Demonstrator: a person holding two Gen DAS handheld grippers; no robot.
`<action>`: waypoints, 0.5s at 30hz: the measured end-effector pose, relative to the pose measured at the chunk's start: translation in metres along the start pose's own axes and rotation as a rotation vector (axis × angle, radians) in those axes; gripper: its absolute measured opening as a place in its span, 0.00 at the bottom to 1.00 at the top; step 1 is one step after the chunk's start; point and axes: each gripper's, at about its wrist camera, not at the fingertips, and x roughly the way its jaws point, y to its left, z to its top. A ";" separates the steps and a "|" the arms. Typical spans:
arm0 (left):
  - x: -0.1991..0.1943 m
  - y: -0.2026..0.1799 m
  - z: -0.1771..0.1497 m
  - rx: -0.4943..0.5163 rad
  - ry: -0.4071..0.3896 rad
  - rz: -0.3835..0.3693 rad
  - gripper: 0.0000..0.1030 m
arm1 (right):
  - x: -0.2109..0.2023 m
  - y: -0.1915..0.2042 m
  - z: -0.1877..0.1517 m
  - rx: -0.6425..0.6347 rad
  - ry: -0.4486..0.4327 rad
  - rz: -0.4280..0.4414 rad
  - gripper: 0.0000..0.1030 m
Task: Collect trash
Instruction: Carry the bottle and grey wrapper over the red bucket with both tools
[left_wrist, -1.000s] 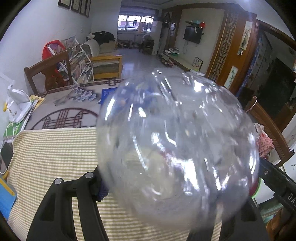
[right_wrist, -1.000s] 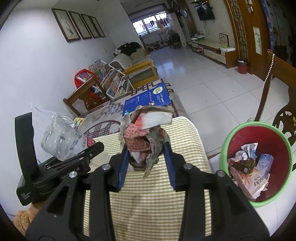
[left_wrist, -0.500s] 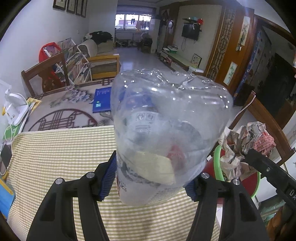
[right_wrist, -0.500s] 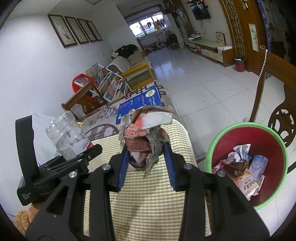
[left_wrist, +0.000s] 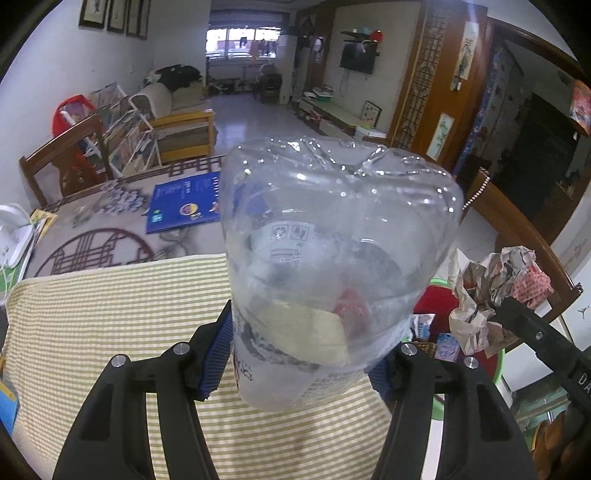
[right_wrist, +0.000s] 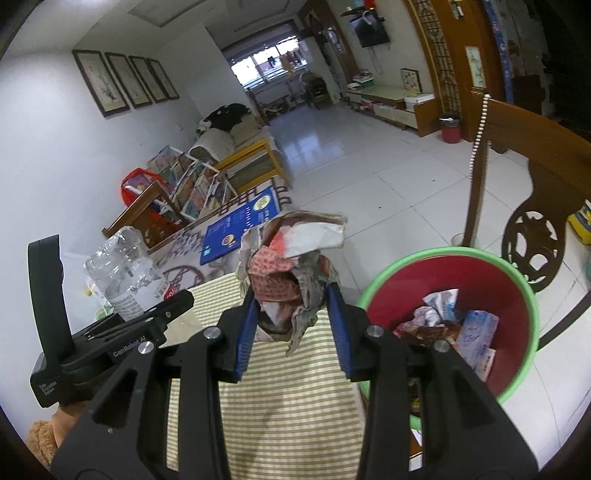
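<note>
My left gripper (left_wrist: 299, 354) is shut on a clear empty plastic bottle (left_wrist: 332, 254), base up, held above the striped table; the bottle also shows in the right wrist view (right_wrist: 125, 273). My right gripper (right_wrist: 291, 332) is shut on a crumpled paper wad (right_wrist: 291, 273), red, white and grey, held above the table's right edge; the wad shows in the left wrist view (left_wrist: 495, 291) too. A red bin with a green rim (right_wrist: 524, 295) stands on the floor right of the table and holds several wrappers.
The table has a yellow-striped cloth (right_wrist: 295, 406). A wooden chair (right_wrist: 532, 162) stands behind the bin. A rug with a blue book (left_wrist: 181, 206) lies beyond the table. A wooden bench and magazine rack (left_wrist: 110, 147) stand at the left wall.
The bottle has steadied and stands base up in my left gripper. My right gripper has carried the paper wad right, closer to the bin.
</note>
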 end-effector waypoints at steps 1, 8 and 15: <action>0.001 -0.005 0.001 0.009 0.000 -0.006 0.57 | -0.001 -0.002 0.001 0.004 -0.002 -0.004 0.35; 0.010 -0.037 0.003 0.048 0.010 -0.048 0.57 | -0.016 -0.029 0.003 0.040 -0.026 -0.054 0.35; 0.017 -0.070 0.003 0.087 0.017 -0.099 0.57 | -0.031 -0.052 0.005 0.056 -0.049 -0.110 0.35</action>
